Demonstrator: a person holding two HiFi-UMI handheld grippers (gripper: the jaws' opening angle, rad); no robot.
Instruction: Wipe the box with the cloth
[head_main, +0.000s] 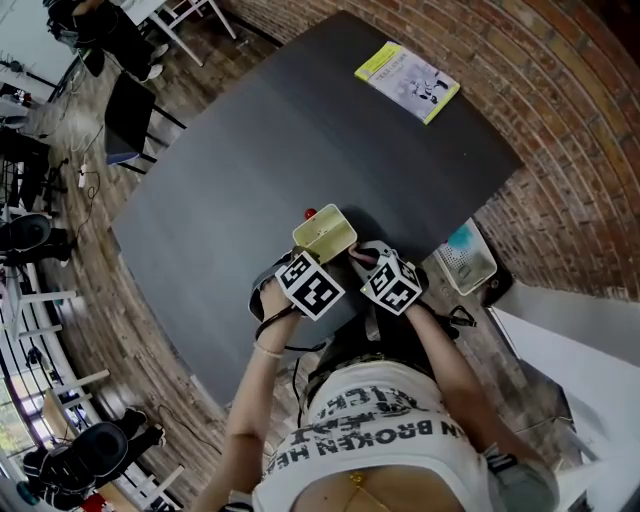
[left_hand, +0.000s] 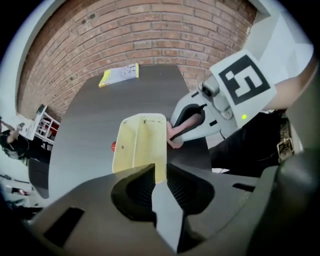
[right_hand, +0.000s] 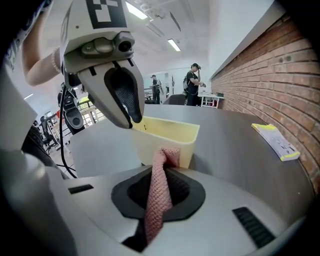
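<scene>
Your left gripper (left_hand: 160, 172) is holding its jaws a little apart. The near rim of the box (left_hand: 140, 142) is sitting at their tips, and the pads are not visibly pinching it. Your right gripper (right_hand: 165, 170) is clamping its jaws on the cloth (right_hand: 157, 200), whose free end is touching the box's outer wall.

**Handling (a judgement).** The box is looking light, stiff and smooth-walled, so it is likely sliding or tipping under any sideways rub. Its thin upright rim, on the wall opposite the stroke, is offering the best hold. The cloth is looking soft and limp, so it is best gripped bunched, with a short tail left free for wiping.

**Appearance.** The box is showing as pale yellow plastic, open-topped, with rounded corners. Nothing is showing inside it. The cloth is showing a pink waffle weave.

**Position.** In the head view the box is resting on the dark table (head_main: 300, 130), close to its near edge. From the box:
- Your left gripper is lying at about 7 o'clock and your right at about 4 o'clock.
- A small red object (head_main: 310, 213) is sitting just beside the box at 11 o'clock.
- A yellow-edged booklet (head_main: 408, 82) is lying well apart at 1 o'clock.
</scene>
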